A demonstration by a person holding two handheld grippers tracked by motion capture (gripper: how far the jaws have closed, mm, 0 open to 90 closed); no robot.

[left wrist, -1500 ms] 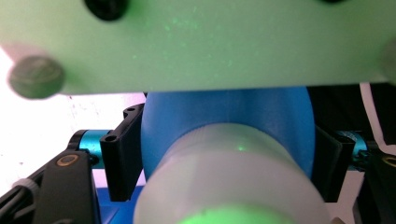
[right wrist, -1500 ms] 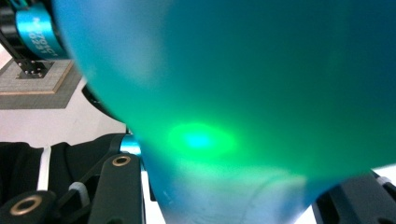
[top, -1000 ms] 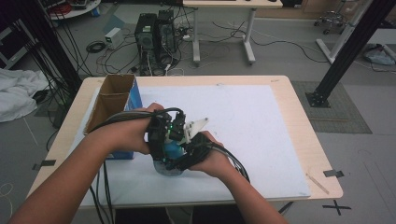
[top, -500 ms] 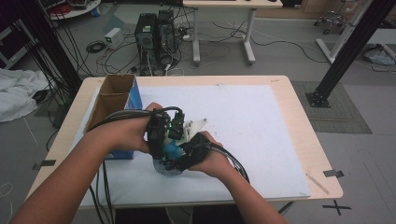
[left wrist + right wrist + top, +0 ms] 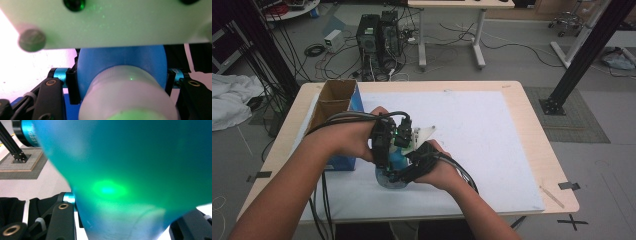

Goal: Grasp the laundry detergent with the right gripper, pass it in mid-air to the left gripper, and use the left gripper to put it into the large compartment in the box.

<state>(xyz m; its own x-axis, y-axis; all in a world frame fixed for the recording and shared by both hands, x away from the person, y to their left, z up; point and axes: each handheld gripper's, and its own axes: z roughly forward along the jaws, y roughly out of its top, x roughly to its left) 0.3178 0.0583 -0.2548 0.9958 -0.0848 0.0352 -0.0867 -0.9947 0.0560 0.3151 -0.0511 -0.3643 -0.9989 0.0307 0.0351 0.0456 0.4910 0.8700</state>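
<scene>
In the high view, both hands meet near the front middle of the table (image 5: 532, 125), where the left gripper (image 5: 384, 150) and right gripper (image 5: 412, 165) crowd around one blue bottle (image 5: 391, 172) standing just right of one open cardboard box (image 5: 334, 100). In the left gripper view, the two jaws clamp the blue bottle's (image 5: 120, 62) shoulder just behind its single white cap (image 5: 125, 95), so I judge this the cap-twisting step. In the right gripper view, the bottle's (image 5: 130, 175) body sits between the jaws, apparently gripped, and next one gripper must brace while the other turns.
</scene>
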